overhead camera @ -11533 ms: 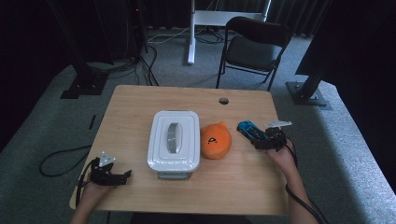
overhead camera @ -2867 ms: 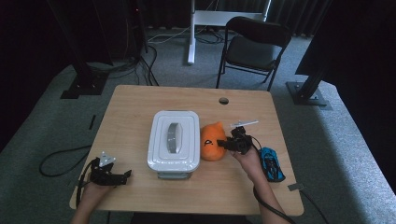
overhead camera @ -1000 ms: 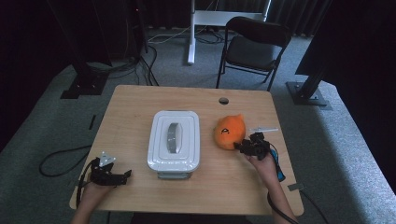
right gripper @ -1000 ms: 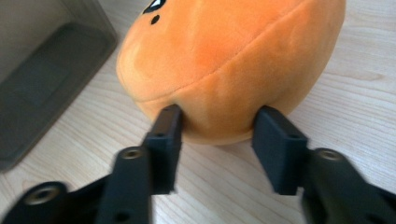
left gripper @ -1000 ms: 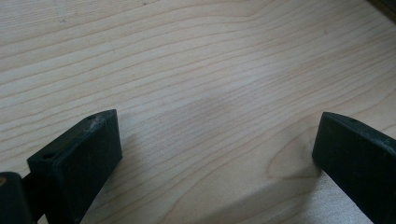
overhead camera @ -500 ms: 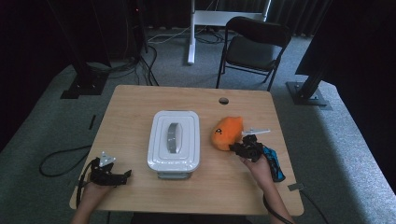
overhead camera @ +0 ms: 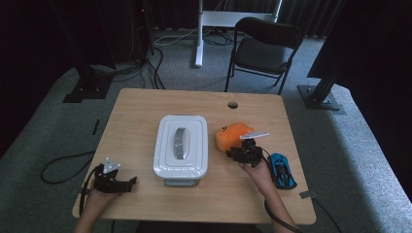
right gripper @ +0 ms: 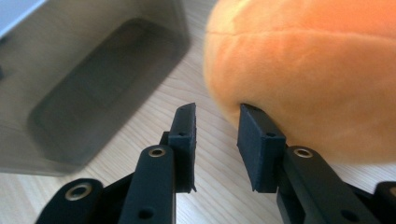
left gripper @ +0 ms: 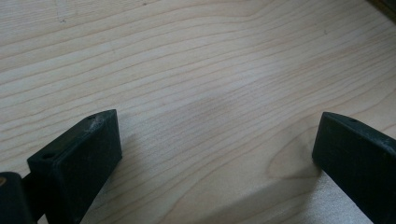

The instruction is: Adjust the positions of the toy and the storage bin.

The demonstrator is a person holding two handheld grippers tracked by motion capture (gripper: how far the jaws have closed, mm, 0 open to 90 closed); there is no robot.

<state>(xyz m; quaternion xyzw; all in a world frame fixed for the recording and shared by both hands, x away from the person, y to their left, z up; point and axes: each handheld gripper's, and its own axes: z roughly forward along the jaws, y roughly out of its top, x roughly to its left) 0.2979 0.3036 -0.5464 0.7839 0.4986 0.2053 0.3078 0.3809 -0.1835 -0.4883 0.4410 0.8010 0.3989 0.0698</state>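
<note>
- The orange plush toy (overhead camera: 233, 136) sits on the wooden table (overhead camera: 145, 111), just to the right of the white box with a lid (overhead camera: 181, 146); they are near but not touching
- It looks soft and squishy, so I think it is light and will dent when squeezed; it should not break or slip much
- A good place to hold it may be a fold of the fuzzy cloth near the bottom edge, or across a narrow part; the round body looks too wide for the jaws
- The right gripper (right gripper: 215, 122) is at the toy's lower side; its jaws are a little apart with nothing between them; one jaw touches the orange fuzz (right gripper: 308, 70), the other is over bare wood; it is not pinching the toy
- The left gripper (overhead camera: 127, 182) rests near the front left corner of the table, well apart from everything; in the left gripper view its jaws are spread wide over bare wood
- The white box has its lid on, with a grey handle (overhead camera: 180, 142) in the middle; what is inside cannot be seen; in the right gripper view its see-through side (right gripper: 93, 88) looks dim and I cannot tell if anything is in there
- A small blue toy car (overhead camera: 282, 170) lies on the table just to the right of the person's right hand
</note>
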